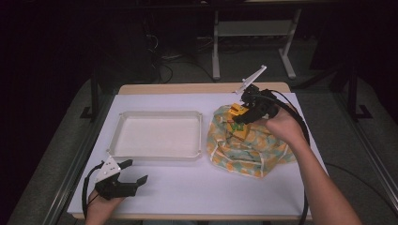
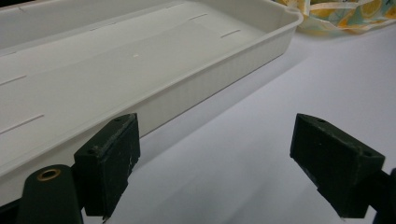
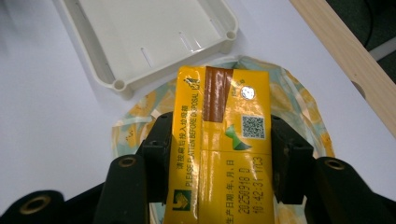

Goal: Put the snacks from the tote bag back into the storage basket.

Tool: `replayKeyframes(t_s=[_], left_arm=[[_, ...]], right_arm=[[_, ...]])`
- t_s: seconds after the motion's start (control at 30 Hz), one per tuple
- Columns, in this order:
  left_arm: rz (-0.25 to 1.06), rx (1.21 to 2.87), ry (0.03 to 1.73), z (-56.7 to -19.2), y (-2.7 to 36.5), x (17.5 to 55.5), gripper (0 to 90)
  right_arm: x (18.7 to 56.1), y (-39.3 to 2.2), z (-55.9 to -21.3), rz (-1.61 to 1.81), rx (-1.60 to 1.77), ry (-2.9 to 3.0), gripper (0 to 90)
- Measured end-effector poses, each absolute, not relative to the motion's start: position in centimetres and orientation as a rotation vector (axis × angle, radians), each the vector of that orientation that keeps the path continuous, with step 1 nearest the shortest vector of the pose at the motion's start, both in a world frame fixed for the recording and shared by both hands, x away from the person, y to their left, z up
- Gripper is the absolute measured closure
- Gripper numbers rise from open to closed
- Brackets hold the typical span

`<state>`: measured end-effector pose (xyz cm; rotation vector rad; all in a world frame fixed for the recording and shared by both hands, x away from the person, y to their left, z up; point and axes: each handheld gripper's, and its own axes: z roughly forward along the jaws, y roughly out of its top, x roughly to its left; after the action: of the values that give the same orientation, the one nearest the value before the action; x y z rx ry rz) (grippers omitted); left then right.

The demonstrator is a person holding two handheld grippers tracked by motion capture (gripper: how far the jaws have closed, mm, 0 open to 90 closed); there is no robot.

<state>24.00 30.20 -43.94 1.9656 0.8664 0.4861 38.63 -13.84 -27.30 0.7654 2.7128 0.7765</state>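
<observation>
Fingers (image 3: 156,154) of your right gripper (image 1: 244,114) clamp the yellow carton (image 3: 222,140) above the bag (image 1: 244,145); its long axis points toward the tray (image 1: 157,136), left. Your left gripper (image 1: 133,173) stands open.

High view hangs above the counter (image 1: 187,197), looking forward and down. Left gripper view sits low, right beside the white tray (image 2: 140,70); right gripper view peers down close. All three catch that tray and the patterned bag (image 1: 239,150)
</observation>
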Motion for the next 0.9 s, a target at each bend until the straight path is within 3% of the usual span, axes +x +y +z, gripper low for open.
replayKeyframes(t_s=[0.9], left_arm=[[0.472,1.946,0.873,-43.9,30.3,24.0,15.8]], right_arm=[[38.6,-10.1,-26.9,0.861,0.587,2.796,49.7]])
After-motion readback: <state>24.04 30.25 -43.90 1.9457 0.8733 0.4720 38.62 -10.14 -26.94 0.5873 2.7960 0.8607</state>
